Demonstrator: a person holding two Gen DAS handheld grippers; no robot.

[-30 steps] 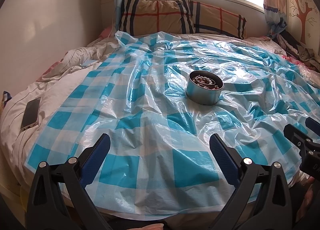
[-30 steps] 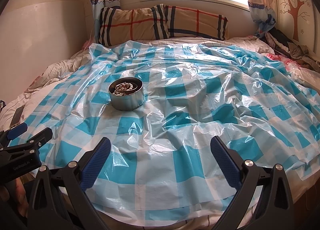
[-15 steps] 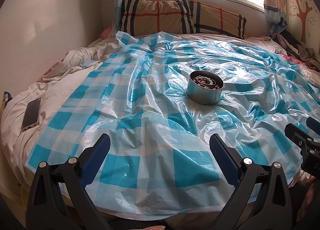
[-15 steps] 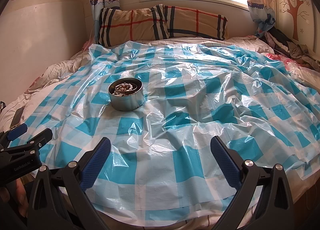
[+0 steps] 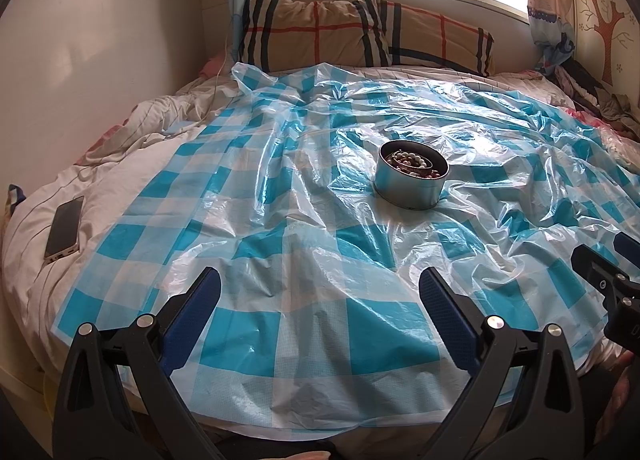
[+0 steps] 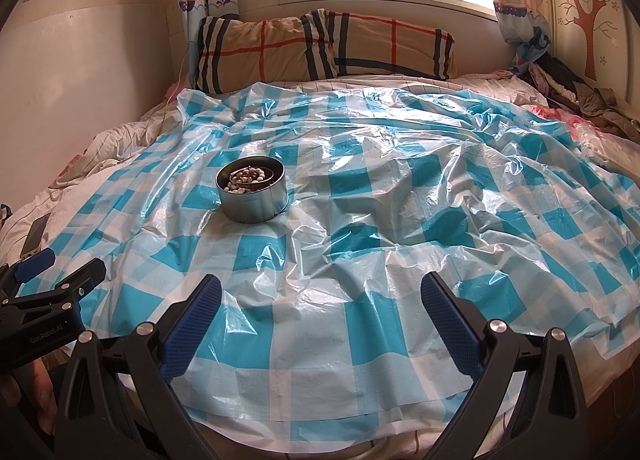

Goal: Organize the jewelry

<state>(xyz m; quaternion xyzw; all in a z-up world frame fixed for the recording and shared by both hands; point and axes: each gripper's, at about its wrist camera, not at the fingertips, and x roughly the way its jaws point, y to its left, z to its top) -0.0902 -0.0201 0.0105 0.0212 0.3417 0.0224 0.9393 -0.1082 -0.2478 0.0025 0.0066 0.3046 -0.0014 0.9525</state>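
Nothing is shifting over the last second: you are holding the left gripper (image 5: 319, 314) and right gripper (image 6: 321, 314) wide open and empty, while the beaded jewelry (image 5: 414, 161) is sitting in the round tin (image 5: 410, 190) at one o'clock on the bed (image 5: 100, 180), as before

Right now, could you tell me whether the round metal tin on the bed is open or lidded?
Open. The tin stands upright on the checked plastic sheet with no lid, and beaded jewelry shows inside.
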